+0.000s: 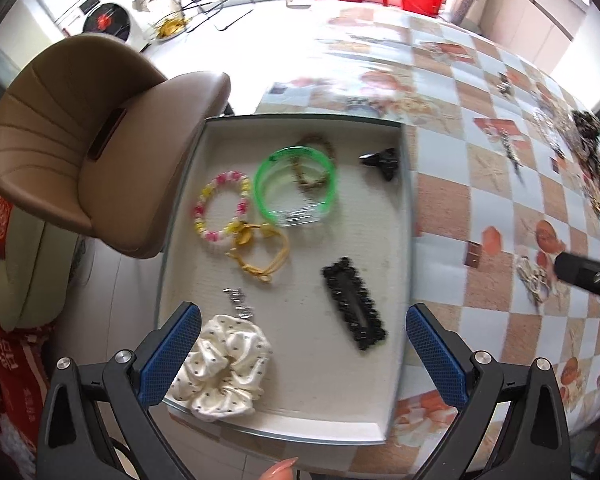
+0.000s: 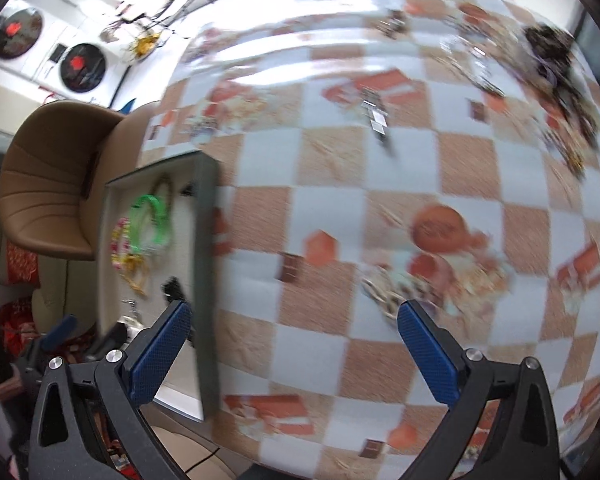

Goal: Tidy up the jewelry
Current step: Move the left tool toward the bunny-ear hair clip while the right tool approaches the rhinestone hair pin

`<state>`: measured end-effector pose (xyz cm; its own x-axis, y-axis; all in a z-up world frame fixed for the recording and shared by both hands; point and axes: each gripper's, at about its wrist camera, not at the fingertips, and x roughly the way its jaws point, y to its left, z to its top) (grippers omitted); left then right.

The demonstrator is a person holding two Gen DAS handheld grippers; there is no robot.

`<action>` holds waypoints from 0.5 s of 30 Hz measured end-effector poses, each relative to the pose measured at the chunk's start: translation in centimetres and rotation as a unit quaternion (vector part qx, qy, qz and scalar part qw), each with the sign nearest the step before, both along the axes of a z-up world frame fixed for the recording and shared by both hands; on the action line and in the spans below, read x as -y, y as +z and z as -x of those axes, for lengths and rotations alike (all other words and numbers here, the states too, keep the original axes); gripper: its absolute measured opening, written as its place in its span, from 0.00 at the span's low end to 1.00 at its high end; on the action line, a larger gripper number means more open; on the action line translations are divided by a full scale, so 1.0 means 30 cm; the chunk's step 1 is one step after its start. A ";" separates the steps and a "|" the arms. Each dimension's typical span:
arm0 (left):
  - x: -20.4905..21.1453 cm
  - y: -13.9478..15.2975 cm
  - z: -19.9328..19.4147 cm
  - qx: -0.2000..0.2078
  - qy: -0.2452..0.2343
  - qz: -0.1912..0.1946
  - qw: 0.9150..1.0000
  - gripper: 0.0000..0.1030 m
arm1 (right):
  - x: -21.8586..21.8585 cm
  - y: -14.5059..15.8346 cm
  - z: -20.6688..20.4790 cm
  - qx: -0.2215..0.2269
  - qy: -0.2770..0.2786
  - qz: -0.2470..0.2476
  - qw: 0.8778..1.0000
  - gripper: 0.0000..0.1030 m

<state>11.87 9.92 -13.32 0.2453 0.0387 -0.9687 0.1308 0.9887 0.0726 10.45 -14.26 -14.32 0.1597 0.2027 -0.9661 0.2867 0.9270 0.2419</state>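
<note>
A shallow grey-rimmed tray (image 1: 405, 216) lies at the table's left edge. It holds a green bangle (image 1: 296, 186), a pink and yellow bead bracelet (image 1: 222, 208), a yellow hair tie (image 1: 260, 254), a black lace clip (image 1: 354, 308), a black claw clip (image 1: 382, 162), a cream scrunchie (image 1: 224, 372) and a small silver piece (image 1: 240, 304). My left gripper (image 1: 302, 348) hangs open and empty above the tray's near end. My right gripper (image 2: 294, 346) is open and empty over the tablecloth, right of the tray (image 2: 206, 264). More jewelry (image 2: 552, 76) lies at the far right of the table, blurred.
The table wears a checked orange and white cloth (image 1: 480, 184). A brown chair (image 1: 80, 152) stands left of the tray. A loose chain piece (image 2: 376, 116) and a beaded piece (image 1: 534, 280) lie on the cloth. Washing machines (image 2: 76, 66) stand at the back left.
</note>
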 end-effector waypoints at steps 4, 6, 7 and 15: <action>0.081 0.008 0.009 -0.002 -0.015 0.005 1.000 1.00 | 0.101 -0.047 0.055 -0.041 -0.017 0.001 0.999 1.00; 0.123 0.007 0.009 -0.006 -0.024 0.013 1.000 1.00 | 0.153 -0.062 0.081 -0.052 -0.027 0.007 0.998 1.00; 0.144 0.007 0.011 -0.007 -0.028 0.016 0.999 1.00 | 0.178 -0.067 0.091 -0.056 -0.032 0.009 0.998 1.00; 0.361 -0.032 0.030 -0.040 -0.079 0.047 0.995 1.00 | 0.379 -0.084 0.123 -0.071 -0.070 0.010 0.995 1.00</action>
